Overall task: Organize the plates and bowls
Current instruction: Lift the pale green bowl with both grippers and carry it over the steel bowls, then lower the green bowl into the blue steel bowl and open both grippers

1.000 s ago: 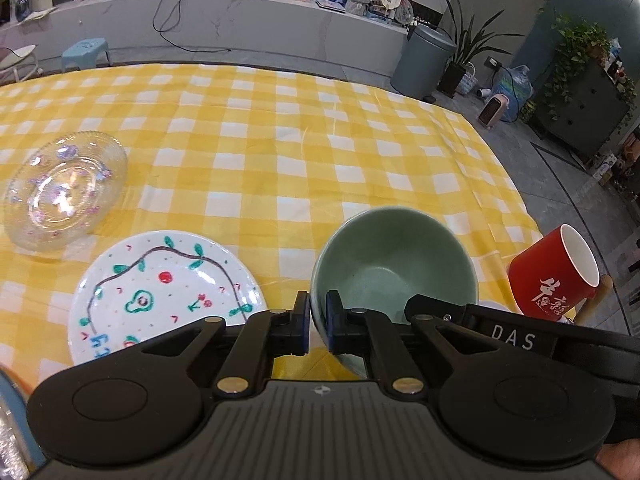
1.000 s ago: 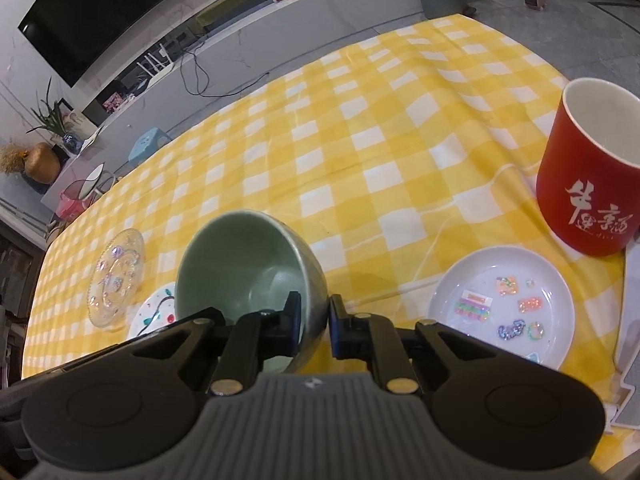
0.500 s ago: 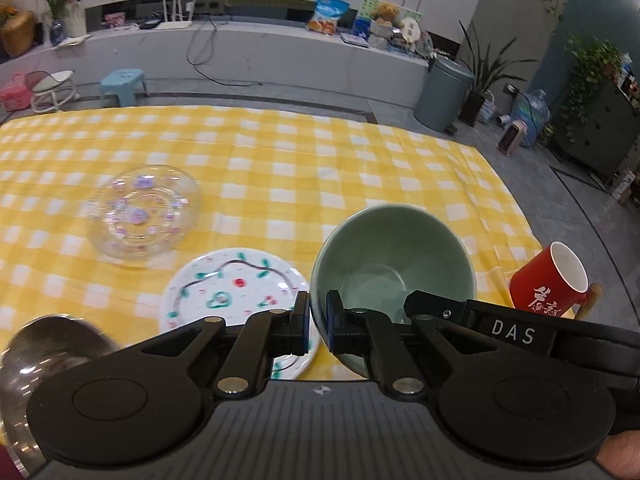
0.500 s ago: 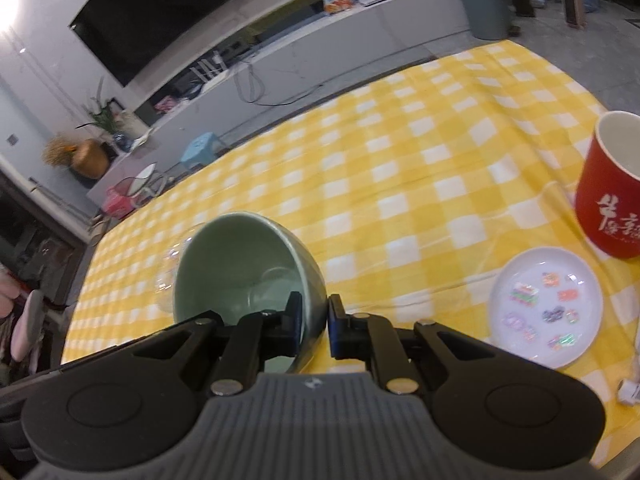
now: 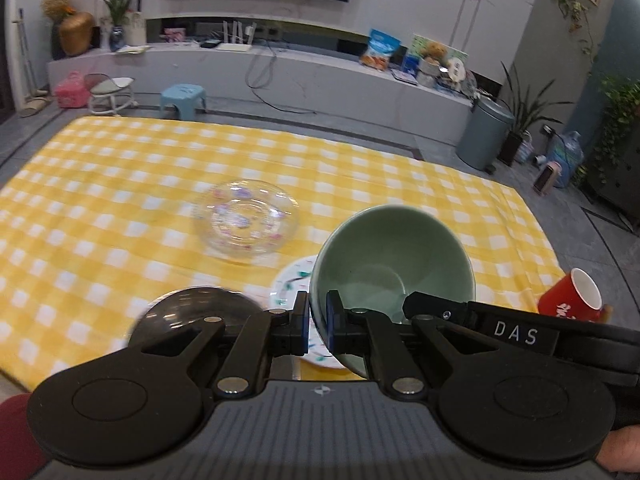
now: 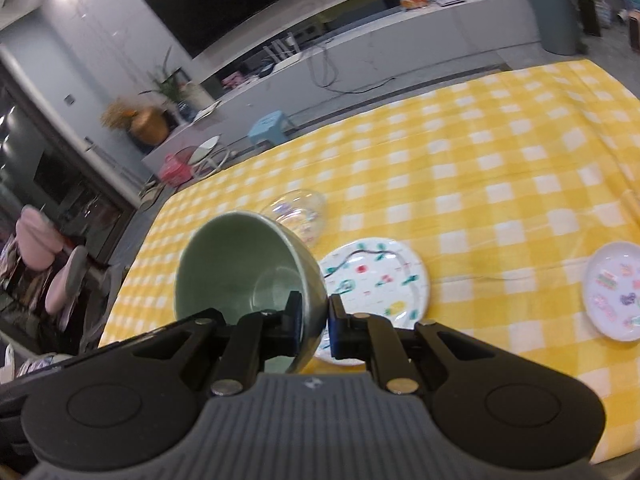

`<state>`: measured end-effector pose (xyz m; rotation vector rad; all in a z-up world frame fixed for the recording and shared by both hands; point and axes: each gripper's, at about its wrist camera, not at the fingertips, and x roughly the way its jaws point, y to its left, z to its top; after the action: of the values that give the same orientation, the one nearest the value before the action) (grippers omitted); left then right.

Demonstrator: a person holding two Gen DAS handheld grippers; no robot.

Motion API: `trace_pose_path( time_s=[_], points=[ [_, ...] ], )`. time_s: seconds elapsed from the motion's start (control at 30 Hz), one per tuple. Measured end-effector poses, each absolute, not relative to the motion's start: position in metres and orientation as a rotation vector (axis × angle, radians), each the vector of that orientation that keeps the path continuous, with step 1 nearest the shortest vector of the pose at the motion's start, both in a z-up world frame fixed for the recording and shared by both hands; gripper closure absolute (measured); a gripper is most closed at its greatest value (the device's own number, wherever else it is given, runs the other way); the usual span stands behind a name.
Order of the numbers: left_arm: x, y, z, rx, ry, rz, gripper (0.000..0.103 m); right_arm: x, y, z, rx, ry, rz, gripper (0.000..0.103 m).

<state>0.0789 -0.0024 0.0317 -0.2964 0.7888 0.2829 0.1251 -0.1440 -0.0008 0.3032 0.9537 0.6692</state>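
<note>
While tilted, green bowl (image 5: 390, 256) shows glossy interior.

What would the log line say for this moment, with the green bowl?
left hand-held gripper: shut on green bowl rim | right hand-held gripper: shut on opposite rim | bowl: tilted, above painted plate

My left gripper (image 5: 318, 322) is clamped on the near rim of the green bowl (image 5: 392, 268), which I hold tipped above the yellow checked tablecloth (image 5: 120, 184), while the right gripper (image 5: 412, 306) reaches in to its right rim. Behind it a clear glass plate (image 5: 246, 220) sits mid-cloth, a white painted plate (image 5: 290, 284) shows partly below the bowl, a steel bowl (image 5: 188, 312) lies near the near edge, and a red mug (image 5: 572, 294) stands by the right edge.
</note>
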Motion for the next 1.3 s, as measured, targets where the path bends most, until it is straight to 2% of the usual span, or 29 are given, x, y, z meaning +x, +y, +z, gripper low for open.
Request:
trace_pose_path(
  time_s=[0.33,0.73,0.97,1.17,1.23,1.3],
  points=[
    [0.042,0.041,0.028,-0.366,0.789,0.347,0.095,0.102,-0.098,-0.006,0.267,0.997,0.759,0.092],
    [0.030,0.074,0.011,-0.364,0.895,0.356,0.095,0.097,-0.060,-0.035,0.234,1.128,0.813,0.089],
    [0.033,0.080,-0.006,-0.360,0.949,0.358,0.092,0.087,-0.047,-0.047,0.140,1.127,0.810,0.087],
    [0.033,0.084,-0.010,-0.373,0.953,0.329,0.085,0.084,-0.037,-0.044,0.051,1.080,0.797,0.087],
    [0.034,0.076,-0.009,-0.300,0.937,0.326,0.081,0.083,-0.036,-0.045,0.049,1.067,0.783,0.088],
    [0.036,0.065,-0.006,-0.205,0.923,0.336,0.081,0.080,-0.033,-0.045,0.028,1.050,0.774,0.088]
  ],
)
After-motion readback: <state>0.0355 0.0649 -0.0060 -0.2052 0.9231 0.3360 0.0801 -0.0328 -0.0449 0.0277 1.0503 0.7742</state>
